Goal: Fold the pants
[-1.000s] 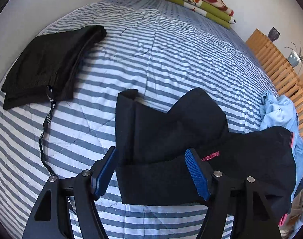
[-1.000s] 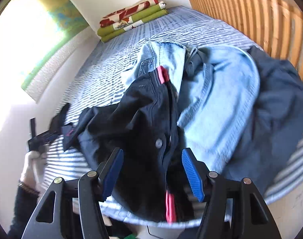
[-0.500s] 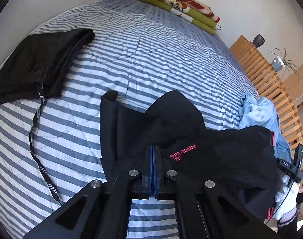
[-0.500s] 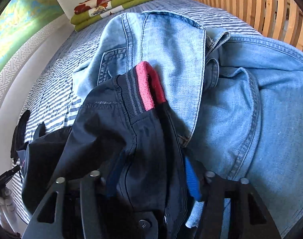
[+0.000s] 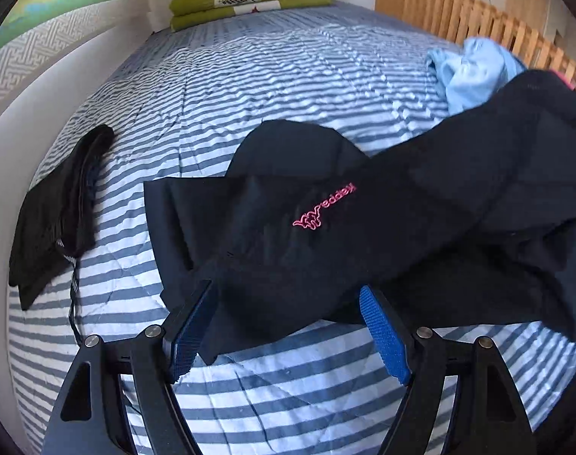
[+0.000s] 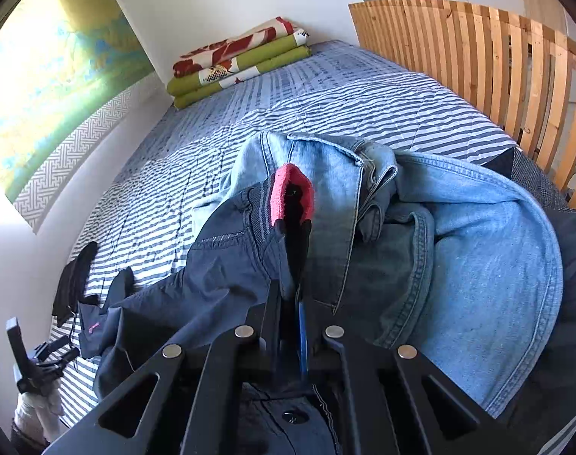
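The black track pants (image 5: 363,227), marked with a pink logo (image 5: 324,208), were spread crumpled across the near part of the striped bedspread (image 5: 288,76), with the waist end lying over a heap of light blue jeans (image 6: 458,265). The right gripper (image 6: 293,303) had just been closing, and its jaws were seen clamped on the waistband, close to the red trim (image 6: 291,193). The left gripper (image 5: 288,326) had just been opening; its blue pads (image 5: 382,333) stood wide apart around the leg fabric and were not pressed on it, so this end was not held. The step in hand was judged to be the first one: the pants were being taken up at both ends, and no fold was made yet. For the next move, a firm hold on the leg hem by the left gripper would be needed, and then the garment could be lifted clear of the jeans and laid flat. An already folded black garment (image 5: 57,212) was lying near the left edge of the bed.
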{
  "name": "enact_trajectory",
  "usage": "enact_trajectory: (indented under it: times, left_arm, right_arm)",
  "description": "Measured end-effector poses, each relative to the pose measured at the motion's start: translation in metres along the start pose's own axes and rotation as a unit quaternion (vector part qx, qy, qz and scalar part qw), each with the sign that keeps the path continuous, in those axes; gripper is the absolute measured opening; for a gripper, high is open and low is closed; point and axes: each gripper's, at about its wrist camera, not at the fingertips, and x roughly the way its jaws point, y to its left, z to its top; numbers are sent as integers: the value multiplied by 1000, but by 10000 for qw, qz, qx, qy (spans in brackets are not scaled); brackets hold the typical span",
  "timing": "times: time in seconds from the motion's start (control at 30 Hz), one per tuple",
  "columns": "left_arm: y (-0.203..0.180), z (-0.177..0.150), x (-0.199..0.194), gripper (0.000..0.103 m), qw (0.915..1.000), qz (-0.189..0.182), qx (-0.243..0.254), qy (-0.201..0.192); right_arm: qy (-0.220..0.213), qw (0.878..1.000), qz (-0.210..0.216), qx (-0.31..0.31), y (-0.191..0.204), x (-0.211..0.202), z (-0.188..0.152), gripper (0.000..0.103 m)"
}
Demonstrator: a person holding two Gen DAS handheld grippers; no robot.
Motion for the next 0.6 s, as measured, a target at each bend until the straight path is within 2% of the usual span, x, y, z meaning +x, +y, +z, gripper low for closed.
enact_trajectory:
  times: [0.03, 0.07, 0.13, 0.17, 0.23, 0.3, 0.33, 0.37, 0.43, 0.5, 0.53, 0.6]
  left_arm:
    - [0, 3, 7, 50, 9999, 149, 51, 33]
    - [2, 6, 13, 12, 9997, 197, -6, 114]
    - [13, 19, 14, 6, 9993, 55, -344, 137]
    - [17, 28, 11, 4, 9992, 13, -382, 65]
    - [18, 54, 0, 4, 9992, 157, -286, -214]
    - [20, 87, -11, 8, 9979, 212, -335, -508]
    - [23, 103, -13, 15, 9971, 182, -431, -603]
    - [26, 119, -13, 46, 9964, 132, -564, -611]
    - [38, 138, -15, 82, 9933, 107, -940, -658]
    - [46, 137, -20, 83, 9904, -34, -1162, -749]
    - [49, 132, -16, 83, 9907, -93, -1195, -646]
    - [54, 116, -2, 83, 9937, -3, -1084, -284]
  right_arm:
    - [-28, 10000, 8, 26, 0, -3, 1, 7]
    - [-50, 10000, 21, 33, 1, -5, 2, 6]
    - [-115, 9999, 21, 12, 1, -12, 3, 6]
    - [-155, 9999, 12, -4, 1, -16, 3, 6]
    - [-250, 9997, -2, -65, 4, -23, 6, 6]
    - [-402, 9990, -78, -189, 7, -30, 9, 6]
    - [-532, 9981, -180, -260, 10, -34, 12, 6]
    - [-684, 9967, -307, -307, 11, -37, 16, 6]
    - [-963, 9931, -627, -250, 9, -40, 24, 6]
    - [-1163, 9868, -1114, -150, 1, -36, 32, 6]
    - [-1132, 9847, -1324, -97, -5, -32, 34, 7]
    - [-770, 9874, -1384, 0, -20, -20, 37, 10]
